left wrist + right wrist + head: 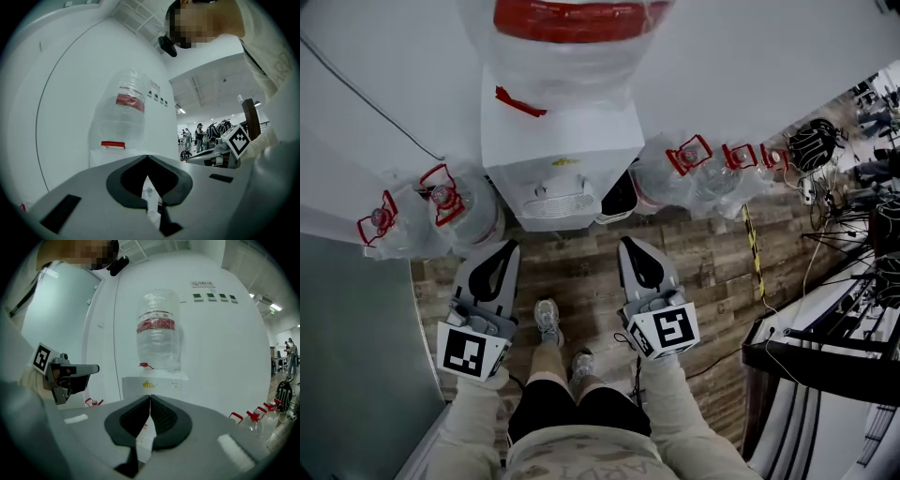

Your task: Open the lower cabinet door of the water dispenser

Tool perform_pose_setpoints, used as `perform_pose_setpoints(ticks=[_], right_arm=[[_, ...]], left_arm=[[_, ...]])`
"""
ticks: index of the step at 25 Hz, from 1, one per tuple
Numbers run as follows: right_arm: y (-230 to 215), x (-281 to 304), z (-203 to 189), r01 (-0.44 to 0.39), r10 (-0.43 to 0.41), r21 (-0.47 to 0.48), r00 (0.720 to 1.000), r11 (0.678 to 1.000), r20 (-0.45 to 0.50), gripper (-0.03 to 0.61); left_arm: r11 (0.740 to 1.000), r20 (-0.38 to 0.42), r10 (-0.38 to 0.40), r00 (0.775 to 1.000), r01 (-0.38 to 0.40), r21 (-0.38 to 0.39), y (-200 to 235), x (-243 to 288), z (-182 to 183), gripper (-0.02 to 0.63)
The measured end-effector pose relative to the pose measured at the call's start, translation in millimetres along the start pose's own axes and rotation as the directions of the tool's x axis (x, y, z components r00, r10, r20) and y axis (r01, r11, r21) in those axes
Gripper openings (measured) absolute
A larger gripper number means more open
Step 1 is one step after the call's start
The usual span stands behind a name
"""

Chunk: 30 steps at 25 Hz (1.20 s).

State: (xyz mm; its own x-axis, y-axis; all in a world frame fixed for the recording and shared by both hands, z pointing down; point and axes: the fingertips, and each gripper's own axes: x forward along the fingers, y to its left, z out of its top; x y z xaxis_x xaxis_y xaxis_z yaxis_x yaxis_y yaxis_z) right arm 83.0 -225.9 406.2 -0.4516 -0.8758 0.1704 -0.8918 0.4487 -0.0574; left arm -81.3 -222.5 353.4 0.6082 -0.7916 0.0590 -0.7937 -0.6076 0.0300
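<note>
The white water dispenser (562,141) stands against the wall with a clear bottle with a red band (572,19) on top. Its tap panel and drip tray (558,202) face me; from above the lower cabinet door is hidden. My left gripper (512,246) and right gripper (626,244) hover side by side in front of it, both shut and empty, apart from the dispenser. In the right gripper view the dispenser (154,383) is straight ahead beyond the shut jaws of the right gripper (150,397). The left gripper (146,157) sees the bottle (123,112).
Spare water bottles with red handles stand on the floor left (441,211) and right (698,173) of the dispenser. A dark bin (621,199) sits beside its right flank. Tables and cables (825,319) fill the right side. The person's shoes (548,319) are on the wooden floor (581,272).
</note>
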Motion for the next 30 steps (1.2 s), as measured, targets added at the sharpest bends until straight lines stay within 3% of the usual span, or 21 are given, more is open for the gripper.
perform_pose_setpoints(ticks=[18,30], right_arm=[[-20.7,40.2,-157.8,-0.027,0.031,0.076,0.998,0.997,-0.054,0.096],[-47.2,84.3,-267.5,0.009,0.009,0.138,0.991,0.990,-0.131,0.172]], left_arm=[[1.000,-0.045,-0.020,0.999,0.020,0.009,-9.5,2.5,-108.8,0.000],[0.999,-0.068,-0.037,0.997,0.038,0.017,2.1,10.3,-172.5,0.002]])
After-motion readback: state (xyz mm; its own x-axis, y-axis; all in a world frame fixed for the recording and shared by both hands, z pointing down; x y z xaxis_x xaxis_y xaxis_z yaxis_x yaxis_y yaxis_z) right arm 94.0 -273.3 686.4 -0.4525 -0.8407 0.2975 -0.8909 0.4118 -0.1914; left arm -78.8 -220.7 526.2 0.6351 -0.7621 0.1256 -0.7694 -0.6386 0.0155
